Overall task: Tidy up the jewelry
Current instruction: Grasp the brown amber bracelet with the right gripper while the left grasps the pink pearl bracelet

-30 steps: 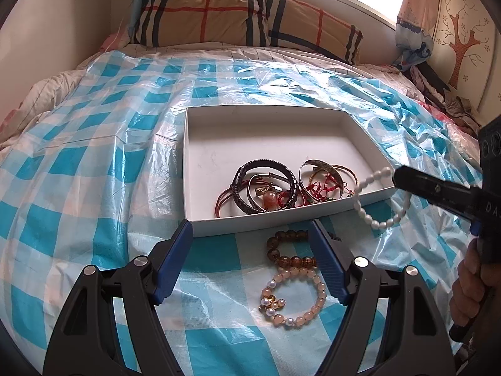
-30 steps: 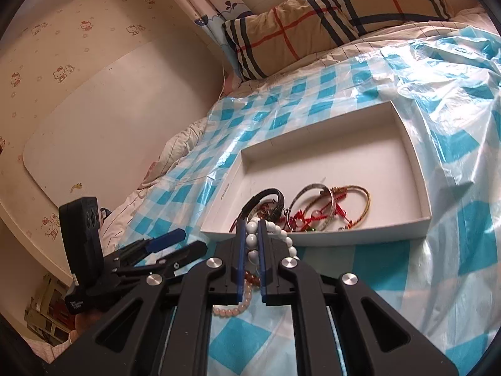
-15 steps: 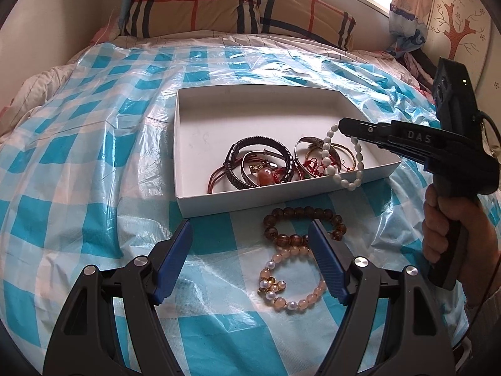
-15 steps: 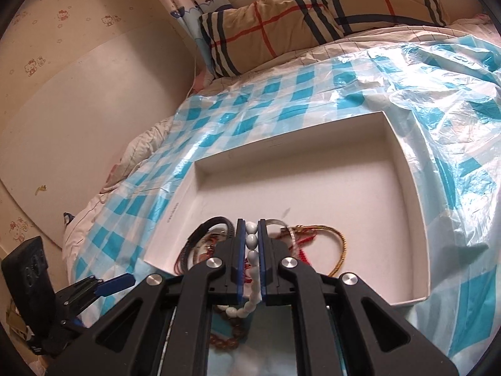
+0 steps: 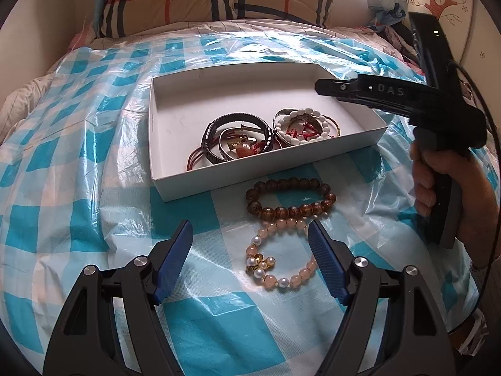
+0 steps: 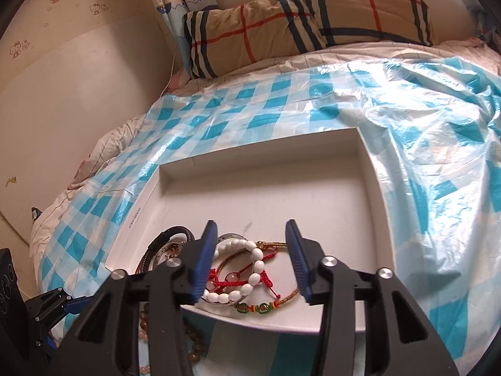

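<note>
The right gripper [image 6: 252, 258] is hanging over the near end of the white box [image 5: 162, 131] with its jaws opening, and nothing is pressed between its blue pads. A second ago those pads were clamped on the white bracelet [image 6: 247, 274], carrying it in the air beside the box's right wall; half a second ago the bracelet was dangling over the box, pinched. Now it is lying released inside the box, on top of the red cord bracelet [image 6: 238, 282] and the thin gold bangle [image 6: 281, 297], just beside the black bracelets [image 5: 238, 138]. In the left wrist view the right gripper is reaching in from the right, above the box's right corner, with a hand [image 5: 438, 185] wrapping its grip.

The left gripper [image 5: 250, 235] is hovering low over the bed [image 5: 62, 156], its jaws standing wide apart and gripping nothing, much as they were a second ago. Between and just ahead of its fingers, the pink bracelet [image 5: 281, 257] is lying on the blue checked plastic sheet [image 5: 219, 329], touching the brown bracelet [image 5: 291, 197], which is lying just outside the box's near wall. Both are resting where they were earlier. The left view has tilted a little since then, so the box is sitting lower in the frame. A plaid pillow [image 6: 297, 22] is lying at the head of the bed.
</note>
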Motion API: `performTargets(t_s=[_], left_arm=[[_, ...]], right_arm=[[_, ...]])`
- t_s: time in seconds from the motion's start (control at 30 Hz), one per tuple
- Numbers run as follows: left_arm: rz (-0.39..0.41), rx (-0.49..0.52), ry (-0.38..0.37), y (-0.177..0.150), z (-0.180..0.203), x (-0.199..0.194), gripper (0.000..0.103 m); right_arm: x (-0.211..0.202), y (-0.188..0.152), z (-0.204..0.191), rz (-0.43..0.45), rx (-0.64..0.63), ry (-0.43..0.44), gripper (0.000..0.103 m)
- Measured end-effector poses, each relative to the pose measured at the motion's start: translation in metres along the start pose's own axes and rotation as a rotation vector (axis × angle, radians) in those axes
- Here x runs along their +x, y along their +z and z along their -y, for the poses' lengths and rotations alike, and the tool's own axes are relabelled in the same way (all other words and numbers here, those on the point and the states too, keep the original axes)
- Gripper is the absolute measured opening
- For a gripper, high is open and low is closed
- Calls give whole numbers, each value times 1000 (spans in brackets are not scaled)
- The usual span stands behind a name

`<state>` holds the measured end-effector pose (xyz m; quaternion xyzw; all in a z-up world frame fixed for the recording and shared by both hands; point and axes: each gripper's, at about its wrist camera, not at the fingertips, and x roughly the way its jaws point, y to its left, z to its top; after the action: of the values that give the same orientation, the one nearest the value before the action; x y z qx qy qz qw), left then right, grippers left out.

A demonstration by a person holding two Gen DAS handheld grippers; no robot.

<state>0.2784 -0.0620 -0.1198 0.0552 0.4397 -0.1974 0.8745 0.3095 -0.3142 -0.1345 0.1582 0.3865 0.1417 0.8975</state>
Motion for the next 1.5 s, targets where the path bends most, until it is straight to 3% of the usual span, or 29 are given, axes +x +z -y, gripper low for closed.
performTargets(t_s=[0.17,0.4,0.63,0.83,1.03,1.13,1.17,1.23,1.3,1.43,1.47,1.5], left_arm=[[-10,16,-5,-4,0,0,72],[-23,43,-6,-2,8,5,68],[-34,46,-3,-1,9,10,66],[-32,61,13,0,10,10,66],[-38,81,23,1,13,13,66],[-47,94,23,0,16,16,66],[-51,97,20,-1,16,18,63],[-71,110,14,-2,17,22,43],[-70,126,18,-3,19,23,20],[-70,144,14,-2,22,19,16],[-70,140,19,-1,23,19,16],[-74,134,25,0,23,21,23]], right_arm=[[-25,-26,-20,-64,-74,71,45],[10,-53,-53,-217,-171,98,32],[29,-62,-60,-284,-241,43,32],[13,-72,-54,-333,-292,-3,27],[16,-69,-48,-314,-271,-17,27],[19,-75,-58,-305,-332,-42,27],[18,-77,-60,-307,-346,-42,24],[13,-81,-60,-318,-343,-23,13],[6,-84,-56,-328,-323,-1,13],[-8,-84,-45,-328,-250,33,13],[-8,-83,-44,-324,-247,25,17],[-6,-82,-46,-325,-255,17,21]])
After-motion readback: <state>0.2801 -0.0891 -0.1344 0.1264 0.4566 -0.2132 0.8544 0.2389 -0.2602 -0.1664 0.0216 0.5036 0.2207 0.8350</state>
